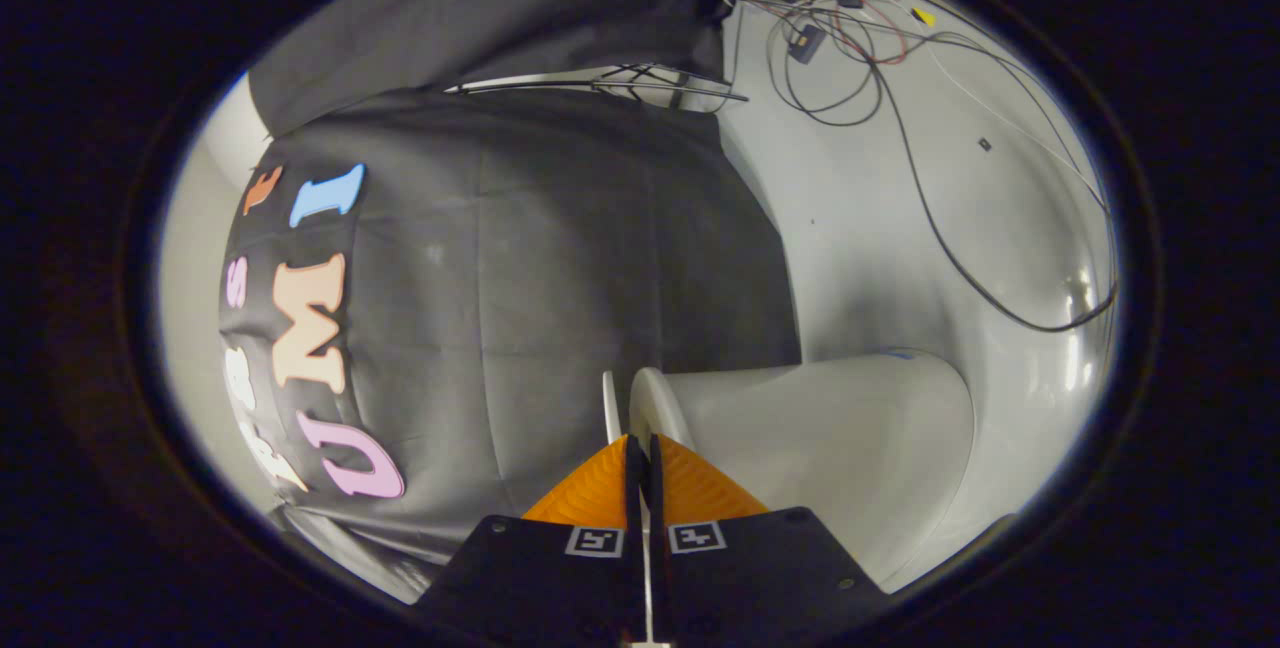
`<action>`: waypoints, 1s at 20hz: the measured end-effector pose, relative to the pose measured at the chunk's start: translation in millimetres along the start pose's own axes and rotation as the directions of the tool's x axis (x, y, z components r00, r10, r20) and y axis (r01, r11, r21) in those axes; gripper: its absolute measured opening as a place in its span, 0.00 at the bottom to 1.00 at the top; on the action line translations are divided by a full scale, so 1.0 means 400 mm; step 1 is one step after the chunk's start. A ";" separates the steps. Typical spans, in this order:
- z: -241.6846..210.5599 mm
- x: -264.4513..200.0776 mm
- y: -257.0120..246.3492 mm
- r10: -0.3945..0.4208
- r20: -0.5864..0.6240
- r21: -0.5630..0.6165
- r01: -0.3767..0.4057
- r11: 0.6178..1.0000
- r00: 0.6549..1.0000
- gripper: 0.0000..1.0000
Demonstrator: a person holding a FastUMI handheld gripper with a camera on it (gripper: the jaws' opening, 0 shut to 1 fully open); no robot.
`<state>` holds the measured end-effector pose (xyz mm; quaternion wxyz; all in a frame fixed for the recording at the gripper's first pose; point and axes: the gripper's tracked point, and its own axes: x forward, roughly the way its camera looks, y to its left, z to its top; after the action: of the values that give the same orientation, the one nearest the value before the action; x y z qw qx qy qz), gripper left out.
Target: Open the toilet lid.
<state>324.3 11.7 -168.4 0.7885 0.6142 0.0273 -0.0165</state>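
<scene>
White floor [860, 228], toilet lid [610, 408] between jaws

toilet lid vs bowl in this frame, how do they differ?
Lid shows edge-on as a thin sliver just ahead of the fingers; bowl is a broad rounded body beyond them. Lid sits on the black cloth side, a dark gap away from the bowl, which lies toward the floor. Both are white. Gripper fingers are nearly together; whether they pinch anything is unclear.

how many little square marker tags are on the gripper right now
2. One square marker tag sits at the base of one finger, the other beside it on the second finger. The gripper is nearly closed at the toilet lid.
</scene>
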 end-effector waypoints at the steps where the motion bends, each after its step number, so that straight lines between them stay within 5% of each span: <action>1: -0.009 -0.008 0.025 -0.003 -0.005 -0.030 0.003 1.000 1.000 0.02; 6: -0.038 -0.027 0.130 -0.033 -0.034 -0.186 0.026 0.982 0.999 0.02; 11: -0.073 -0.040 0.218 -0.109 -0.053 -0.376 0.082 0.923 0.993 0.02; 20: -0.174 -0.063 0.404 -0.091 -0.061 -0.561 0.041 0.827 0.994 0.02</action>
<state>307.4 118.6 -27.3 0.9306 0.3556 0.0858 -0.0087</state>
